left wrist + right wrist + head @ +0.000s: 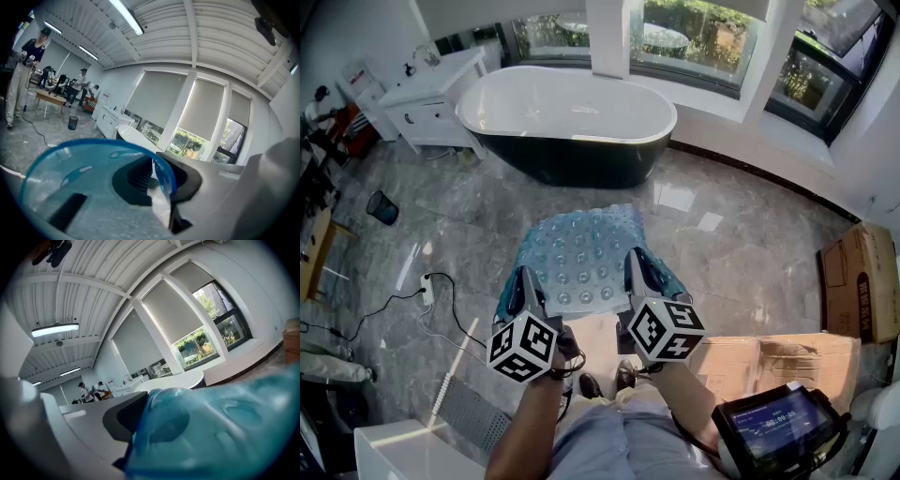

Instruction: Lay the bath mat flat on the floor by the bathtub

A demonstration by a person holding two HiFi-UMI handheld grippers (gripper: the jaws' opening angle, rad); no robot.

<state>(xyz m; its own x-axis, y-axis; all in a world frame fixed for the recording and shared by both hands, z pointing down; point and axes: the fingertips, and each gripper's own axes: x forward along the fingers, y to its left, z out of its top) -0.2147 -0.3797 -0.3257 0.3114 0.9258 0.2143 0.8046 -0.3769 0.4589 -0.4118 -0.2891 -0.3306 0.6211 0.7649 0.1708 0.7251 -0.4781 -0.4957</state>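
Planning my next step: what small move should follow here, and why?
Probably step toward the white, dark-sided bathtub: the left tool and right tool clamp the bumpy translucent blue bath mat over grey marble floor, short of it.

Overall: bright, even daylight in all three views.
Source: windows [694,47] at 12 to 1 o'clock in the head view; a lit ceiling tube lamp [125,16] at 11 o'clock in the left gripper view; a second tube lamp [55,329] at 9 o'clock in the right gripper view.
Glare: pale sun patches on the marble floor [680,197]; white sheen inside the bathtub [572,103].
Focus: the bath mat [84,187] is a soft blue blur in both gripper views.
Edges: fisheye bending; dark vignetted corners in the gripper views.
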